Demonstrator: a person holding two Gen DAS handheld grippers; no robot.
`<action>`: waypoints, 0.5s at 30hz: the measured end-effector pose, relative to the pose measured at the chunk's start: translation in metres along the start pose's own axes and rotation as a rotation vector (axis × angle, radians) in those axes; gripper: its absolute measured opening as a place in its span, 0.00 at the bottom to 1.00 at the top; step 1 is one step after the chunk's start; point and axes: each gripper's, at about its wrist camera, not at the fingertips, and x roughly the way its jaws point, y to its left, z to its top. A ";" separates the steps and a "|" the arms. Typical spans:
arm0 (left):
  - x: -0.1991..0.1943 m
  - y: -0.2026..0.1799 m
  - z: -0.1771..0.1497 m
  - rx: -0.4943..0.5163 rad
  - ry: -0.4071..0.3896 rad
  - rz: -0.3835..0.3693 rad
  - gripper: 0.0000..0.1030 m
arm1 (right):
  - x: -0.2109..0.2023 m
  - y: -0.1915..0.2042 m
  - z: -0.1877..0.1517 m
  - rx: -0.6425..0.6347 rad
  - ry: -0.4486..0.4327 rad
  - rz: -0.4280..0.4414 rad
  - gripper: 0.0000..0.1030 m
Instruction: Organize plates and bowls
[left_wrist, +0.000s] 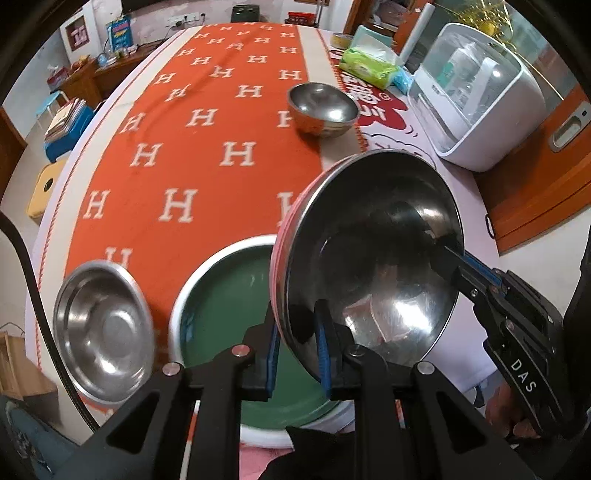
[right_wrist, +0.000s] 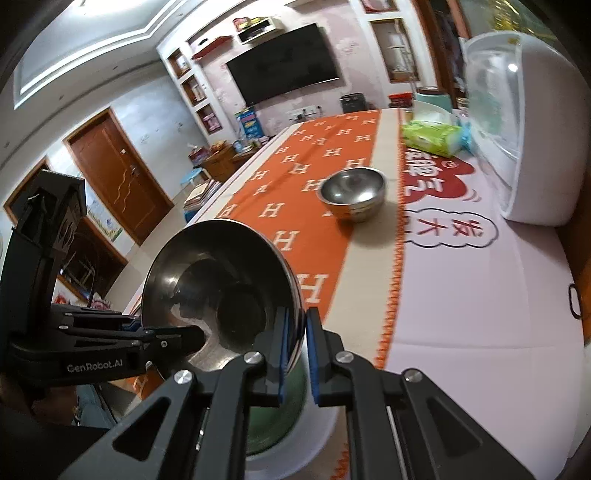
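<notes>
A large steel bowl (left_wrist: 369, 258) with a pink outside hangs tilted above the table, held from two sides. My left gripper (left_wrist: 297, 354) is shut on its near rim. My right gripper (left_wrist: 447, 254) is shut on the rim at the opposite side. In the right wrist view the same bowl (right_wrist: 221, 280) is clamped by my right gripper (right_wrist: 295, 343), with the left gripper (right_wrist: 192, 334) coming in from the left. Under the bowl lies a green plate (left_wrist: 221, 306) with a white rim. A small steel bowl (left_wrist: 103, 332) sits left of the plate. Another steel bowl (left_wrist: 323, 109) stands farther back.
An orange cloth with white H letters (left_wrist: 207, 147) covers the middle of the table. A white domed dish cabinet (left_wrist: 480, 99) stands at the right edge, with a green tissue pack (left_wrist: 369, 64) behind the far bowl. The table's left edge drops to the floor.
</notes>
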 end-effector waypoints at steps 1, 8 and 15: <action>-0.003 0.006 -0.003 -0.006 0.003 -0.002 0.16 | 0.001 0.006 -0.001 -0.008 0.001 0.002 0.09; -0.020 0.057 -0.026 -0.061 0.013 -0.009 0.16 | 0.012 0.059 -0.004 -0.105 0.021 0.008 0.09; -0.029 0.108 -0.045 -0.120 0.025 -0.005 0.16 | 0.033 0.115 -0.009 -0.218 0.055 0.008 0.09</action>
